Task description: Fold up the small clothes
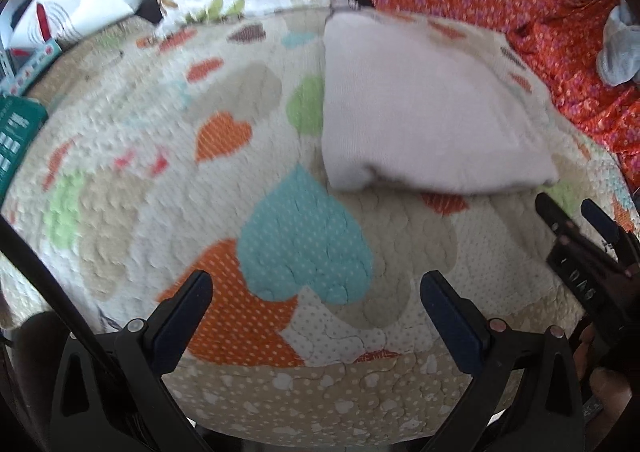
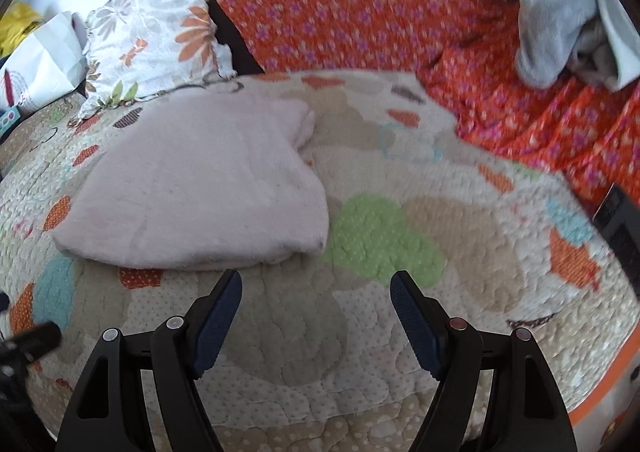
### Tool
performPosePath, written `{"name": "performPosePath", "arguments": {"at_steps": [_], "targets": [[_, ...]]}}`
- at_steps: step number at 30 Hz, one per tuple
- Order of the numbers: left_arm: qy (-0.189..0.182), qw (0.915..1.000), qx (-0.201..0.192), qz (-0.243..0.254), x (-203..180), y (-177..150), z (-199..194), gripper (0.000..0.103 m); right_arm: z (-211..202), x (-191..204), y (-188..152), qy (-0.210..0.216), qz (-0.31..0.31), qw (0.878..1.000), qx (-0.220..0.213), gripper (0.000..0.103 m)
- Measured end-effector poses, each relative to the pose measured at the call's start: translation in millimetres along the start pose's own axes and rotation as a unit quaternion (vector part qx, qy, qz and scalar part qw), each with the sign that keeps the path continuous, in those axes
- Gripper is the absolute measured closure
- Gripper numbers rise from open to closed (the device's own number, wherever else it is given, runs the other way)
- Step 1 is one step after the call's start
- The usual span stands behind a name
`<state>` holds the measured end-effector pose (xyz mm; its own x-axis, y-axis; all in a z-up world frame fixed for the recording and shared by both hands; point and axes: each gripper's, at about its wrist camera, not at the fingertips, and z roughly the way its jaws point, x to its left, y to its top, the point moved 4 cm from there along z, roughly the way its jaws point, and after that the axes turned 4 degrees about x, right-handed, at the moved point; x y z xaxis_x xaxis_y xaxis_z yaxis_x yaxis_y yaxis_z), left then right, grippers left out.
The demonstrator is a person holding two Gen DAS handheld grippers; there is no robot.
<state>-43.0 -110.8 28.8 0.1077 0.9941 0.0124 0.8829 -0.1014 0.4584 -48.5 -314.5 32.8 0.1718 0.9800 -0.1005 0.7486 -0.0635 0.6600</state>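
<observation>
Heart-patterned quilt, folded pink garment lying free, left claw and right claw wide apart, empty

Home bedroom: heart-patterned quilt, floral pillow, orange floral bedspread.

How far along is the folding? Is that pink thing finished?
Done, it seems: the pale pink garment lies folded flat on the heart-patterned quilt. In hand: nothing; the left gripper and right gripper are both open and empty. Possibly left: the grey clothes bunched on the orange floral cover behind.
</observation>
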Motion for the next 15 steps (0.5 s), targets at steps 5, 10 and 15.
{"name": "performPosePath", "arguments": {"at_steps": [5, 10, 15], "targets": [[-0.007, 0.9997, -0.024, 0.008, -3.1, 5.2, -16.8, 0.0, -11.4, 5.8, 0.5, -0.005, -0.011, 1.0, -0.018, 0.022], [-0.011, 0.9991, -0.039, 0.012, -4.4, 8.7, -24.8, 0.0, -17.2, 0.2, 1.7, -0.012, 0.0, 1.0, -0.023, 0.022], [-0.017, 0.9993, -0.034, 0.002, -1.6, 15.6, -24.9, 0.0, -23.9, -3.0, 7.2, 0.005, 0.018, 1.0, -0.011, 0.022]]}}
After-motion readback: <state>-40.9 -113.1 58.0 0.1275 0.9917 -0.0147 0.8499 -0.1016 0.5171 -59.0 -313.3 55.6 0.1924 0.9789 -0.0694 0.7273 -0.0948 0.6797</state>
